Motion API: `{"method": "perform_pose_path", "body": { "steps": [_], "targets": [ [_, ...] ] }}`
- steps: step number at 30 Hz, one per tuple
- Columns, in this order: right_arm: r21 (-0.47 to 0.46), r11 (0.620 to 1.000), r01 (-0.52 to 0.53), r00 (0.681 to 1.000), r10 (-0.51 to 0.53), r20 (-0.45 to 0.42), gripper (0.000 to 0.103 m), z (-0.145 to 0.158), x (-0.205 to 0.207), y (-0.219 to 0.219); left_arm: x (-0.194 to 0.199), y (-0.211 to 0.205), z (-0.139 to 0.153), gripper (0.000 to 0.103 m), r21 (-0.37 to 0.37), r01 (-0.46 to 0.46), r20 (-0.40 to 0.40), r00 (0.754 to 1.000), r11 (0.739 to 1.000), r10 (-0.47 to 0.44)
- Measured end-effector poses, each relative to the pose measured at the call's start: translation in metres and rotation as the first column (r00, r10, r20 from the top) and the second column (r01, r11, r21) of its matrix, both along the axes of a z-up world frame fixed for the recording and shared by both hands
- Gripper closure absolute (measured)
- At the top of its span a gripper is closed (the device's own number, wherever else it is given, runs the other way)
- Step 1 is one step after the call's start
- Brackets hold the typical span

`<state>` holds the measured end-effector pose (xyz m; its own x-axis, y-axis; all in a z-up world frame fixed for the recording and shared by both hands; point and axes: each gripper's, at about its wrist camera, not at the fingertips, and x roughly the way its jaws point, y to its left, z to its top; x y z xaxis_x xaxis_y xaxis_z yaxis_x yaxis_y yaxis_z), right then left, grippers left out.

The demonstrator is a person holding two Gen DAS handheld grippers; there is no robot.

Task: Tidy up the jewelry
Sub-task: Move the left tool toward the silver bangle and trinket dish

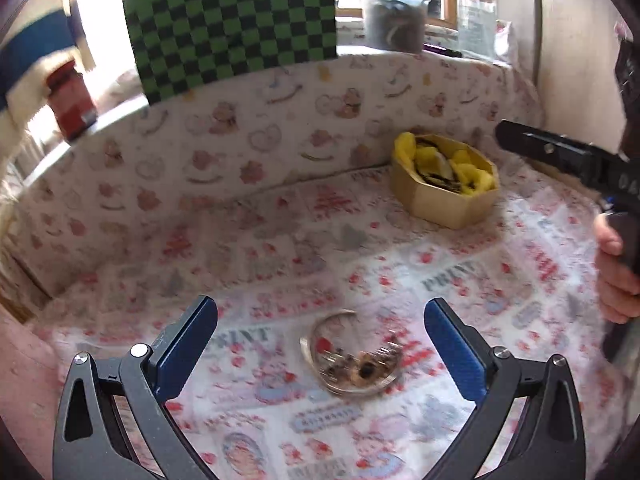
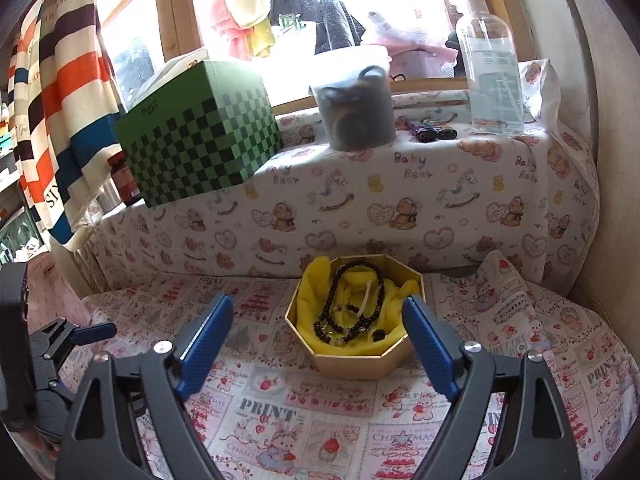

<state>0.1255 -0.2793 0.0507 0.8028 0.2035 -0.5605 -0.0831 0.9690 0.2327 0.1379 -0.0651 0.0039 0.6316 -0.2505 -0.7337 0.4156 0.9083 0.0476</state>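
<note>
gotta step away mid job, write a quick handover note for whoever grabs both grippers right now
Left gripper: open, empty, hovering over a metal bangle with charms that lies on the printed cloth.
Right gripper: open, empty, aimed at the gold octagonal box.
Box: sits at the back by the padded ledge, lined with yellow cloth, with a black bead necklace already inside.
Done: necklace boxed.
Left: pick up the bangle and put it in the box; no other loose jewelry is visible.
</note>
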Motion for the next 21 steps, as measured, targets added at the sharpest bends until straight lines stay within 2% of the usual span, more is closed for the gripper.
{"method": "perform_pose_path", "body": {
  "steps": [2,5,6,10,15,21],
  "targets": [
    [0.000,1.000,-0.009,1.000,0.009,-0.010,0.013,-0.002,0.001,0.001,0.001,-0.003,-0.006,0.000,0.000,0.048,-0.047,0.998,0.999,-0.048],
    [-0.006,1.000,-0.019,0.999,0.018,-0.027,0.013,-0.006,0.003,0.005,-0.002,-0.006,-0.016,0.002,0.072,0.107,-0.045,0.994,0.992,-0.104],
    [-0.012,1.000,-0.021,0.999,0.021,-0.031,0.013,-0.007,0.003,0.006,-0.004,-0.006,-0.019,0.006,0.085,0.125,-0.040,0.992,0.989,-0.122],
    [-0.017,0.999,-0.031,0.999,0.030,-0.045,0.013,-0.011,0.005,0.009,-0.003,-0.001,-0.027,0.017,0.026,0.175,-0.078,0.982,0.984,-0.172],
    [-0.025,0.998,-0.053,0.996,0.051,-0.073,0.013,-0.014,0.007,0.014,0.004,0.000,-0.036,0.019,0.013,0.172,-0.112,0.979,0.985,-0.170],
    [-0.038,0.997,-0.071,0.996,0.068,-0.065,0.013,-0.012,0.004,0.019,0.008,-0.001,-0.040,0.021,-0.020,0.178,-0.148,0.973,0.984,-0.179]
  ]
}}
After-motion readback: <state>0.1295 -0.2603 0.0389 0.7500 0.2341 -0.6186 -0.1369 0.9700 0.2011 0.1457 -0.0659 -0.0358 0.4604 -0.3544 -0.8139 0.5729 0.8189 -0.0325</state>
